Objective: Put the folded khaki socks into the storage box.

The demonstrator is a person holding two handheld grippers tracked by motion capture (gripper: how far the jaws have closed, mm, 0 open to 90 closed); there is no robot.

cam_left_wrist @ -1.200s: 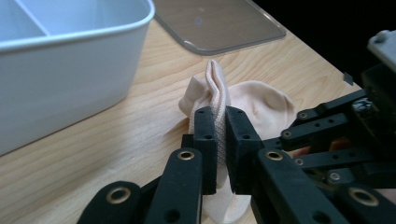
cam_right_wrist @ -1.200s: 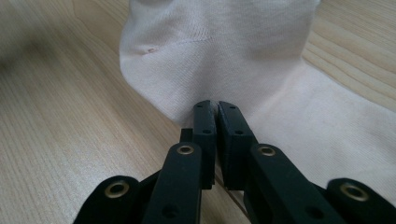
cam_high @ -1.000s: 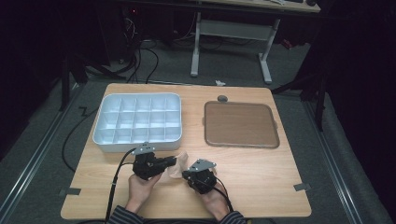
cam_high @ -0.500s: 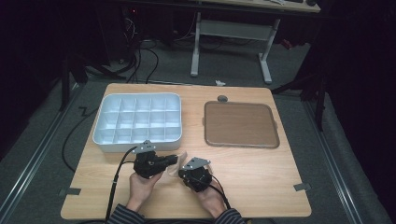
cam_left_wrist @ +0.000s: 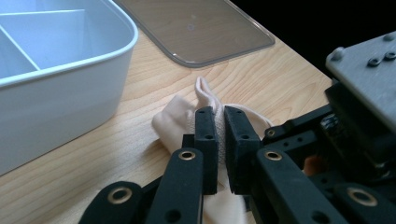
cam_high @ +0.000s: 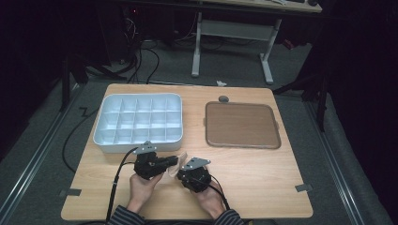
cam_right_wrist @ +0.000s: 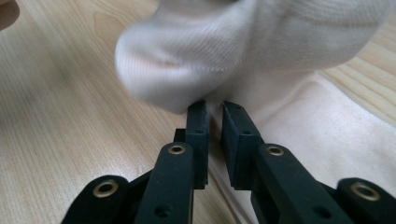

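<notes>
A cream sock (cam_high: 178,164) lies bunched on the wooden table (cam_high: 263,187) near its front edge, between my two grippers. My left gripper (cam_high: 174,161) points right and is shut on a fold of the sock (cam_left_wrist: 173,122); ribbed cloth fills the slit between its jaws (cam_left_wrist: 220,116). My right gripper (cam_high: 181,169) comes at the sock from the right. Its jaws have just been opening and stand slightly apart (cam_right_wrist: 214,109). A thick fold of the sock (cam_right_wrist: 261,42) bulges right at their tips without being pinched.
A white divided bin (cam_high: 137,145) stands at the back left, its wall (cam_left_wrist: 56,102) close to the left gripper. At the back right lies a flat brown lid (cam_high: 241,125), with a small grey knob (cam_high: 224,99) behind it.
The right gripper has edged a little to the left, closer to the left gripper and the sock. The left hand has stayed put.
</notes>
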